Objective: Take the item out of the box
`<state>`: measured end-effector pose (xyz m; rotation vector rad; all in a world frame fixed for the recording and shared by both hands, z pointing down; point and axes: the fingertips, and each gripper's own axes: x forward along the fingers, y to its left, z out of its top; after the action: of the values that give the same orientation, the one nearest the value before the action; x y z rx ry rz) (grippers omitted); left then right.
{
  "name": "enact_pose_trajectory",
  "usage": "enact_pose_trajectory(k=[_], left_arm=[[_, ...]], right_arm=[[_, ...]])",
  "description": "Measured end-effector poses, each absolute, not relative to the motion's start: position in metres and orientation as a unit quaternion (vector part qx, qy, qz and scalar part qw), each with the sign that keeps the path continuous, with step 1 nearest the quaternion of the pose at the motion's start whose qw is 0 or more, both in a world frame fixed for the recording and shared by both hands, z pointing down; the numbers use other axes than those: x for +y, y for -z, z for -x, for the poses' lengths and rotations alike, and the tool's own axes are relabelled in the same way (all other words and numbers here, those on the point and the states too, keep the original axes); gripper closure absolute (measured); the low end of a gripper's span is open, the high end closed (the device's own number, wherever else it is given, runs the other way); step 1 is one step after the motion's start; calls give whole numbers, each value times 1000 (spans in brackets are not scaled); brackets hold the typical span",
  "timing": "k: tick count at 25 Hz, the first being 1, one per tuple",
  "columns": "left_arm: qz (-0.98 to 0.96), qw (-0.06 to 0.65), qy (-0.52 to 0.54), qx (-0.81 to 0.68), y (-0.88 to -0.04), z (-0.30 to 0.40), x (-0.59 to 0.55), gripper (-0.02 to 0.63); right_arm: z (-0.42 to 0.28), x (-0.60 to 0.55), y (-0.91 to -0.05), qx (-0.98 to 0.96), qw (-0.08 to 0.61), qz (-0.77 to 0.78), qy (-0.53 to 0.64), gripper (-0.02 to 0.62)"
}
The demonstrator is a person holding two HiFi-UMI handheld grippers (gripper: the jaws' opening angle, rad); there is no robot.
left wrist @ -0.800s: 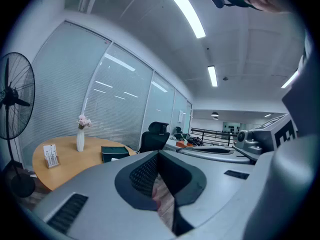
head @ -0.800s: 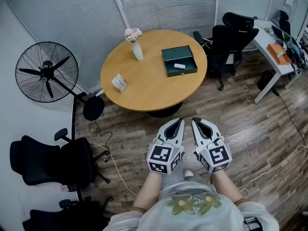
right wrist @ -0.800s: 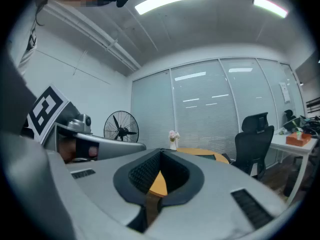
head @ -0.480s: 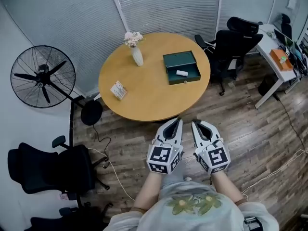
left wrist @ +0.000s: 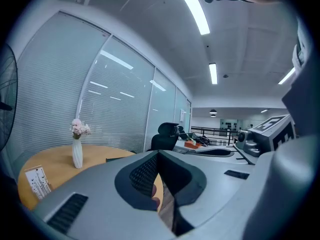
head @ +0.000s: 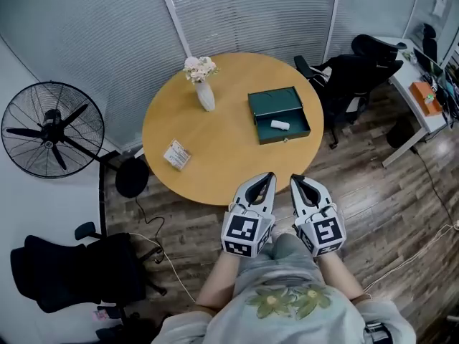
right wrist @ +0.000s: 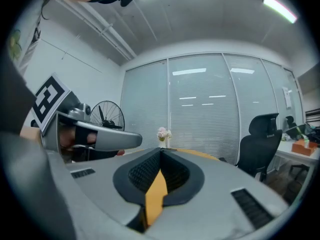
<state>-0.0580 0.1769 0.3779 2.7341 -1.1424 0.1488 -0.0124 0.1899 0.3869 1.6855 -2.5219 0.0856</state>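
Note:
A dark green open box lies on the round wooden table, right of centre, with a small white item inside it. My left gripper and right gripper are held side by side just short of the table's near edge, both shut with nothing between the jaws. The box stays well beyond both tips. In the left gripper view the jaws meet at their tips; the right gripper view shows its jaws pressed together the same way.
A white vase with pink flowers and a small card stand sit on the table's left half. A standing fan is at the left, black office chairs at the right, and another chair at lower left. Cables cross the wood floor.
The table has drawn closer and lower in the head view as I step toward it; both grippers now reach its near edge. Their jaws stay shut.

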Motion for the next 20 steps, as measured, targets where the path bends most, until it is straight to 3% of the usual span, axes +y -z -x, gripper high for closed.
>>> enact_pose_trajectory(k=[10, 20], left_arm=[[-919, 120, -62, -370, -398, 54, 121, 606], [-921, 102, -64, -370, -389, 40, 54, 606]], right_arm=[[-1, 139, -407, -816, 75, -571, -56, 589], [-16, 68, -396, -821, 77, -565, -43, 589]])
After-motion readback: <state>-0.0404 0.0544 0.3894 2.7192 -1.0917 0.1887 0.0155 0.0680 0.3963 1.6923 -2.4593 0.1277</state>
